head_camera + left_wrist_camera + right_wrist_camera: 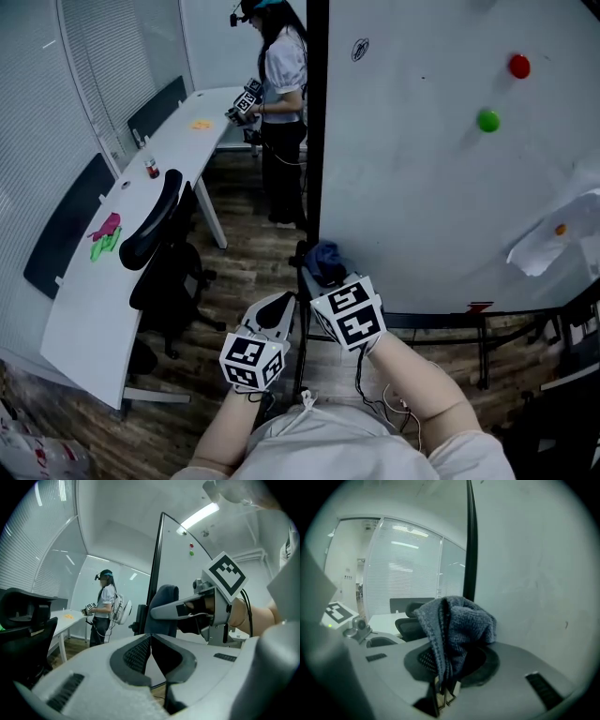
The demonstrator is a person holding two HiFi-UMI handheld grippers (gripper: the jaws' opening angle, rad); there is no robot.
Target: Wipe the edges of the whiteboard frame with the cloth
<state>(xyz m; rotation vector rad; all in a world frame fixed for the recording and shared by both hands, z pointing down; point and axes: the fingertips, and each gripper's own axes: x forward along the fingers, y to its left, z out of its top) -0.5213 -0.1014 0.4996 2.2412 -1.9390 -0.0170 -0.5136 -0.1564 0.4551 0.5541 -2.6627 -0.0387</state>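
I had the cloth (454,625) pinched in my right tool (443,690), the jaws closed tight on its lower fold while the rest of the blue-grey knit bunched up above them. My left tool (151,656) had its jaws pressed together with nothing between them, and it hung just beside the right one, low in front of me.

The cloth sat close to the lower part of the whiteboard frame (317,141), by the black upright edge at the board's left side. I could not tell whether the two touched. I judged the wiping of that edge to be at its start or about to start. The next move called for pressing the bunched cloth squarely onto the black strip and running it along the edge, keeping the pinch firm so the fold did not slip out.

No brand or label was readable. A small round scribble (360,49) near the board's top left corner was too small to make out, as was a red mark (480,307) at its lower edge. The cubes on my tools bore only black-and-white square patterns.
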